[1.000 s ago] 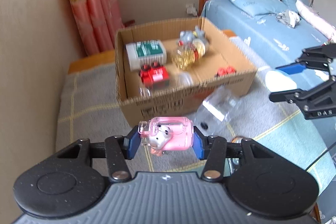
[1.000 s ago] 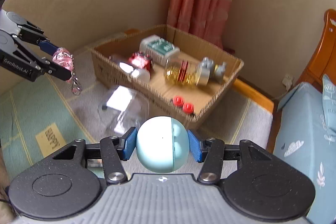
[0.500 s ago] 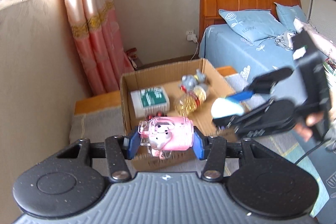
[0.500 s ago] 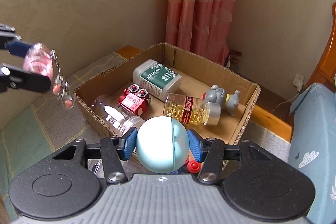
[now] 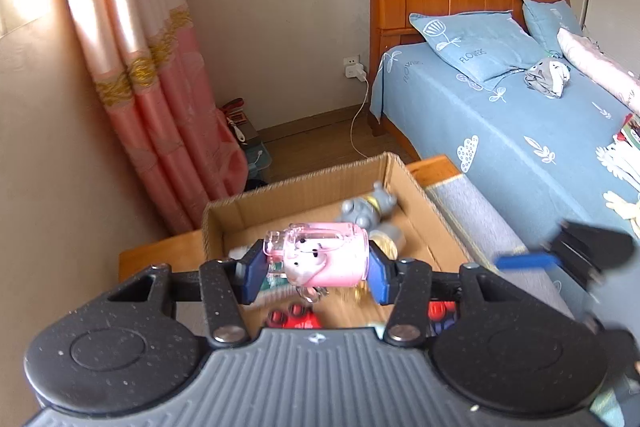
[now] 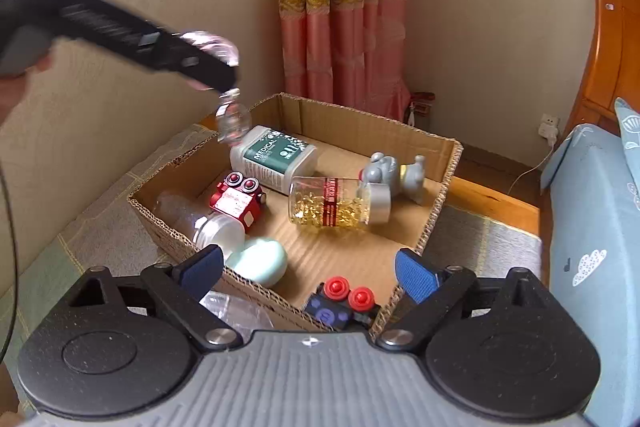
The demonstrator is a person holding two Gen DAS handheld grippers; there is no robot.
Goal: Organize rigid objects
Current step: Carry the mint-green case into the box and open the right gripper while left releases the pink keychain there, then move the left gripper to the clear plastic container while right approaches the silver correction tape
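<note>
A: Since it is small hard plastic, how should the pink keychain toy (image 5: 320,255) be judged?

B: Light, stiff, slick; best clamped across its flat ends, as by the left gripper (image 5: 314,273), above the cardboard box (image 6: 440,203).

A: And the right gripper (image 6: 308,273)?

B: Its jaws have just been opened, nothing between; the mint egg (image 6: 260,261) lies at 7 o'clock in the box.

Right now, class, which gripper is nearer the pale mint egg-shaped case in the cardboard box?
Right. The right gripper stands open just over the case; the left gripper hovers higher.
</note>
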